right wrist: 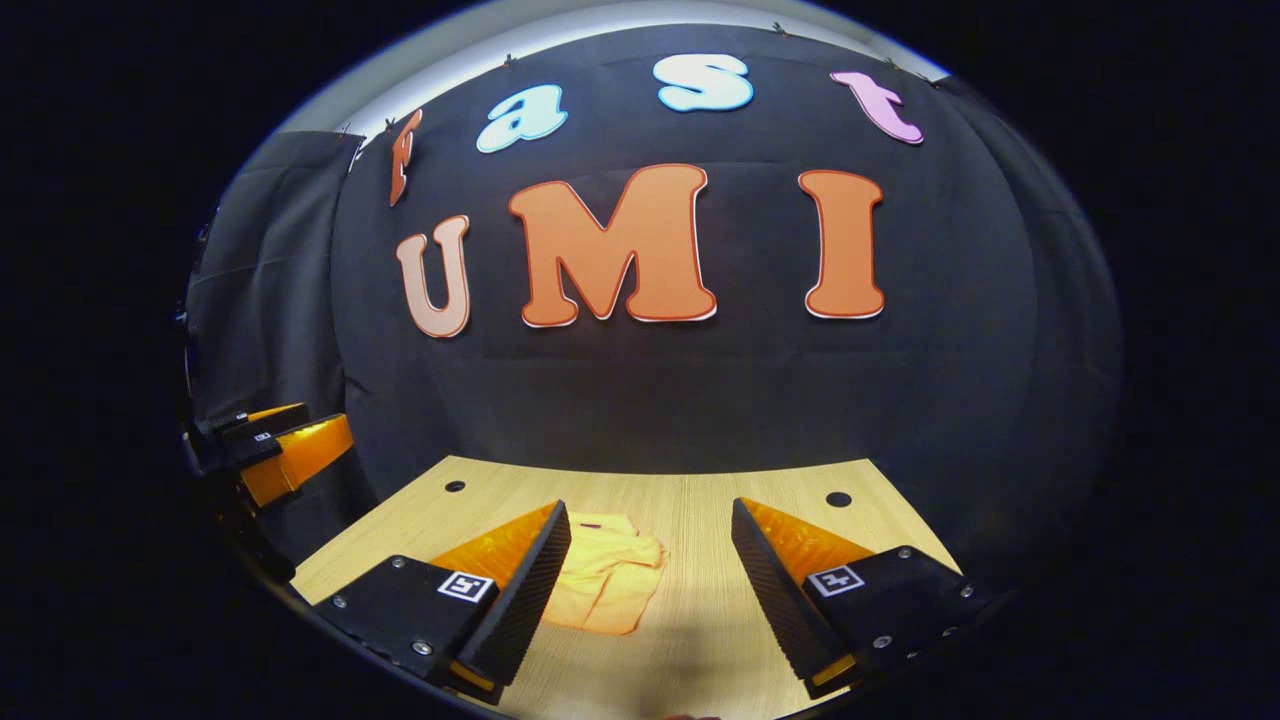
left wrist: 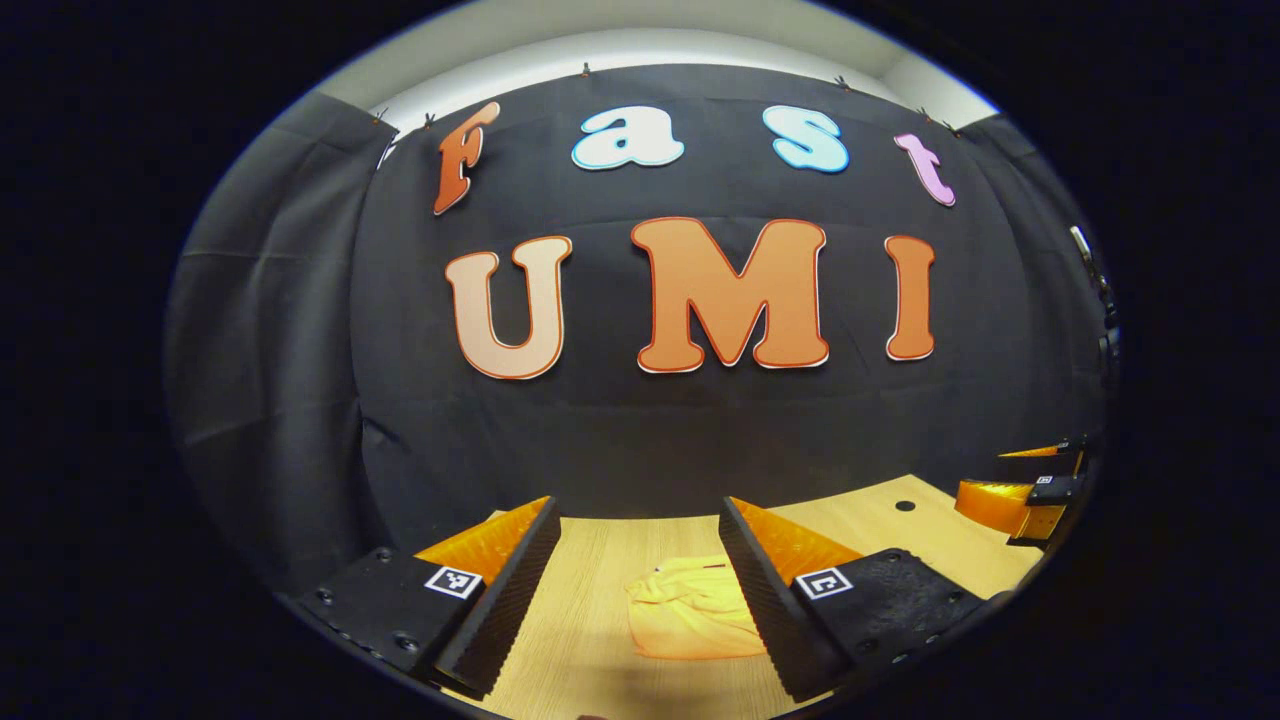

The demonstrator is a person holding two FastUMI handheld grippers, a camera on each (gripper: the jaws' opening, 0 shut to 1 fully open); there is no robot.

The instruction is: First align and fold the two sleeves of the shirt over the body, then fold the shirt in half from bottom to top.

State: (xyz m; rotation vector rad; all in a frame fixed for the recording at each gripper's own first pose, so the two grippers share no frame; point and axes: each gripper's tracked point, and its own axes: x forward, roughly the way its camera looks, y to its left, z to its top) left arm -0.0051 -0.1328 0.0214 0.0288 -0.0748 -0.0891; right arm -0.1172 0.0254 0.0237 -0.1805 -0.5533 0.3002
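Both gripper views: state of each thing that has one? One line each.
Yellow fabric shirt: lying bunched on the table, not spread flat, no fold visible, ungripped.
Left gripper: jaws open, raised above the table, holding nothing.
Right gripper: jaws open, raised above the table, holding nothing.
Light wooden table: bare apart from the shirt.

The desk [right wrist: 700, 500] looks like pale wood, smooth and matt. The yellow shirt [left wrist: 690, 610] is soft, rumpled cloth. The booth wall [left wrist: 650, 430] is matt black cloth.
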